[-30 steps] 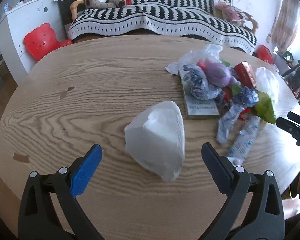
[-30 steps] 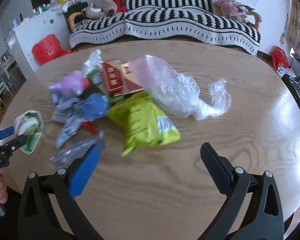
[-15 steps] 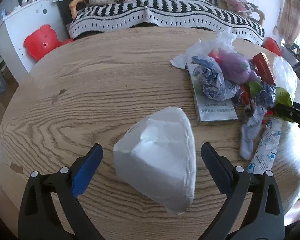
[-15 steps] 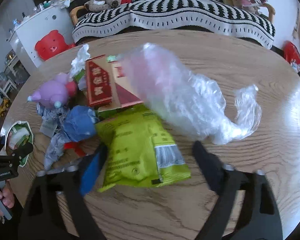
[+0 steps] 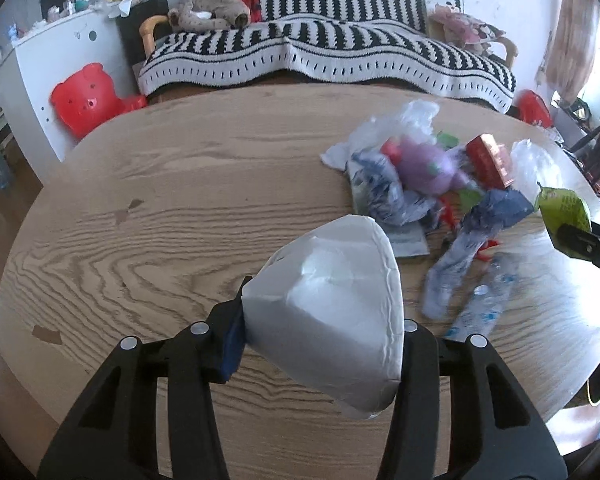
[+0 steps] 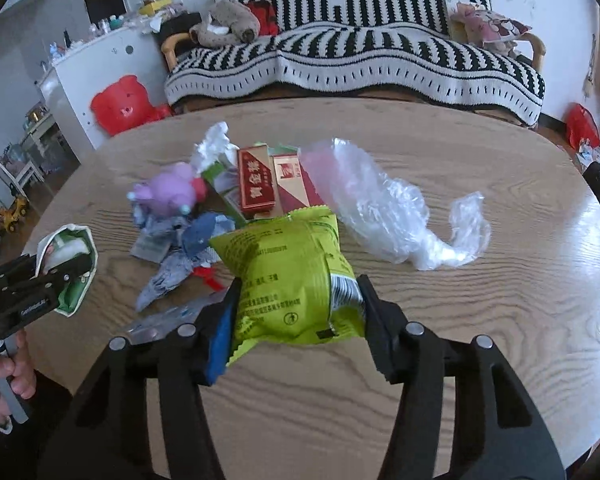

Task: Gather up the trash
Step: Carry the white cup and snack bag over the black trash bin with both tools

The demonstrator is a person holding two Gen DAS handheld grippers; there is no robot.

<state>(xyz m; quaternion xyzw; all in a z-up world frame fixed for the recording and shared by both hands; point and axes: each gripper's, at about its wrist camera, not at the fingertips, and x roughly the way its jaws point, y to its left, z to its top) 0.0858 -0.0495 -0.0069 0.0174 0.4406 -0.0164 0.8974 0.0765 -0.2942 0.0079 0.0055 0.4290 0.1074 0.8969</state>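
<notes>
My left gripper [image 5: 320, 344] has its jaws closing, and its pads press the sides of a white soft packet [image 5: 332, 304] held a little above the wooden table [image 5: 139, 240]. In the right wrist view that left gripper [image 6: 35, 284] shows at the far left with the packet [image 6: 73, 252], whose face is green and white. My right gripper [image 6: 300, 332] is also closing, pinching a lime-green snack bag [image 6: 291, 276] by its lower end. The left wrist view shows this bag [image 5: 564, 208] at the right edge in the right gripper's black jaws.
A trash pile lies mid-table: a purple toy [image 6: 167, 192], red cartons [image 6: 257, 184], crumpled blue wrappers [image 6: 195, 240], a clear plastic bag [image 6: 384, 216] and a clear sachet [image 5: 484, 300]. A striped sofa [image 6: 360, 64] and a red bear stool [image 6: 119, 104] stand behind. A hand [image 6: 3, 380] grips the left handle.
Both grippers went from wide open to closed: the left onto the white packet, the right onto the green snack bag. Both items now sit between the jaws, raised slightly off the table.
</notes>
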